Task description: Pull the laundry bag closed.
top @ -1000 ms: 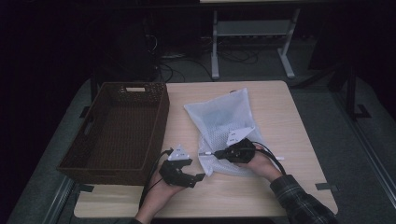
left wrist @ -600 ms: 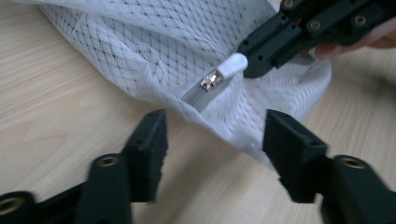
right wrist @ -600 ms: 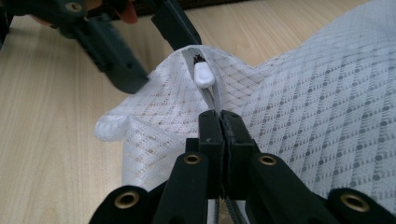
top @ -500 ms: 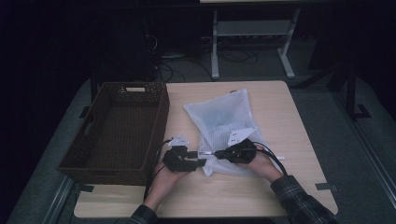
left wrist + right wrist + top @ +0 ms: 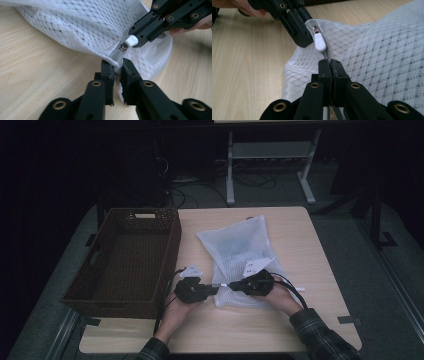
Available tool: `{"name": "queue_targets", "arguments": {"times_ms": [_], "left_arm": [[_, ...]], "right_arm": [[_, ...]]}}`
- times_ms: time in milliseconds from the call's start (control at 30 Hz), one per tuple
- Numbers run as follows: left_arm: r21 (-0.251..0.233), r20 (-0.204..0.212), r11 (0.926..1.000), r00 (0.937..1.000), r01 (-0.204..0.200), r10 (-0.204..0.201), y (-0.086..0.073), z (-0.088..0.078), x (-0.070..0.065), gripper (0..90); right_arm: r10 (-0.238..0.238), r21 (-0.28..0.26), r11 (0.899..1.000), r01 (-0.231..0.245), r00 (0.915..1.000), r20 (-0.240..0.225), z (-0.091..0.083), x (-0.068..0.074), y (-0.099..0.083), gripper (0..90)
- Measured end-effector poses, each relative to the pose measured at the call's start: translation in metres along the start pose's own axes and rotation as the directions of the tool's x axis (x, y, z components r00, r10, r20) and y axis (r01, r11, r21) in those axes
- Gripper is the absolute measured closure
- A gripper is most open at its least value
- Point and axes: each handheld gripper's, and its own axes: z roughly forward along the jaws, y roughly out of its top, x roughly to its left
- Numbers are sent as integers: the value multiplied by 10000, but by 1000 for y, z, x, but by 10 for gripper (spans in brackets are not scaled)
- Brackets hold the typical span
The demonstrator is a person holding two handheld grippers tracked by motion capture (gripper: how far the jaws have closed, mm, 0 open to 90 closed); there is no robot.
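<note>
While both grippers pinch the mesh bag [image 5: 235,245], a wicker basket [image 5: 127,260] sits beside it.

Left tool [image 5: 117,72] slid to the mesh bag [image 5: 235,245] (jaws just closing on its corner).

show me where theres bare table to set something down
Bare wood lies right of the mesh bag out to the table edge, and along the near edge below the hands. The wicker basket takes the left side; the left gripper and right gripper crowd the bag's near corner.
</note>
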Motion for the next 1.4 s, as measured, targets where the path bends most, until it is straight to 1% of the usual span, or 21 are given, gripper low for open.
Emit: {"name": "queue_targets", "arguments": {"times_ms": [133, 233, 300, 400, 467, 500, 567, 633, 733, 933, 967, 1100, 1200, 1267, 1400], "left_arm": [[15, -143, 9996, 9995, -268, 268, -1, 0, -3, 864], [-63, -137, 9990, 9989, -443, 443, -1, -1, -4, 874], [-59, -210, 9983, 9981, -573, 572, -1, -2, -5, 875], [-119, -290, 9982, 9979, -584, 581, -2, -3, -4, 875], [-147, -322, 9977, 9973, -658, 653, -3, -4, -5, 875], [-147, -334, 9973, 9969, -717, 711, -4, -5, -5, 874], [-164, -354, 9965, 9960, -821, 815, -4, -6, -7, 875], [-155, -382, 9954, 9948, -948, 941, -5, -7, -8, 875], [-118, -423, 9926, 9919, -1208, 1202, -5, -8, -12, 874], [-87, -428, 9867, 9859, -1623, 1618, -7, -9, -17, 875], [-83, -447, 9845, 9836, -1750, 1745, -7, -9, -19, 874], [-49, -464, 9797, 9787, -2006, 2001, -6, -8, -23, 874], [-8, -419, 9773, 9764, -2119, 2117, -7, -7, -24, 874], [25, -394, 9769, 9762, -2135, 2134, -7, -7, -25, 874], [77, -432, 9746, 9736, -2240, 2241, -7, -6, -26, 874]], "right_arm": [[-1, 0, 10000, 1, 10000, -16, 1, 1, -1, 875], [50, 15, 10000, -50, 10000, -69, -1, 1, 0, 858], [213, 16, 9998, -213, 9996, -188, -4, 1, 0, 806], [630, -182, 9978, -636, 9975, -316, -13, 3, 2, 701], [747, -351, 9965, -758, 9967, -320, -19, 5, 4, 680], [822, -385, 9957, -839, 9956, -446, -21, 6, 4, 674], [892, -362, 9951, -920, 9934, -724, -23, 10, 4, 675], [935, -217, 9952, -956, 9921, -833, -22, 13, 3, 675], [976, -70, 9951, -986, 9911, -909, -17, 16, 1, 685], [870, 101, 9962, -865, 9912, -1001, -9, 18, 0, 714], [860, 101, 9963, -855, 9914, -988, -8, 18, 0, 716], [799, -38, 9967, -807, 9912, -1058, -8, 19, 1, 740], [772, -96, 9969, -787, 9911, -1080, -7, 19, 2, 756], [805, -174, 9964, -829, 9904, -1126, -6, 19, 3, 761], [869, -278, 9955, -909, 9890, -1200, -5, 19, 5, 768]]}}
